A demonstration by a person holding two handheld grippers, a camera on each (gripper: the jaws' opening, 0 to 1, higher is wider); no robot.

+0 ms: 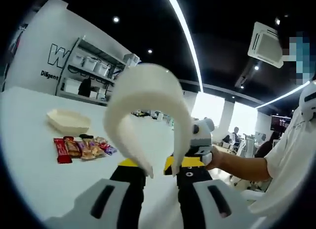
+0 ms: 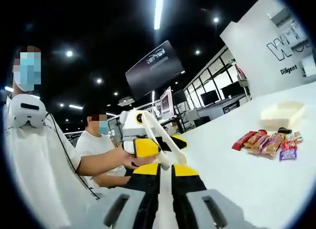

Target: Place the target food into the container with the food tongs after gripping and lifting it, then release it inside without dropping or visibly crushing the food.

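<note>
Food tongs [image 1: 148, 91] are held aloft by the left tongs [image 1: 160, 172]. The right tongs' [image 2: 165, 172] state cannot be told. Lowering toward the snacks [image 1: 81, 147] is likely called for next.

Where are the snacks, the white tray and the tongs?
snacks [image 1: 81, 148]: left gripper view, middle of the wrapper pile.
white tray [image 1: 69, 121]: left gripper view, its near rim.
tongs [image 1: 148, 98]: left gripper view, the white curved band.

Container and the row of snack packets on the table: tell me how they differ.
The container is one plain cream-white shallow tray; the snack packets are several, in red, brown and purple. The container lies alone, farther back; the snack packets lie side by side, nearer the camera. Both rest on the white table, apart from the tongs.
</note>
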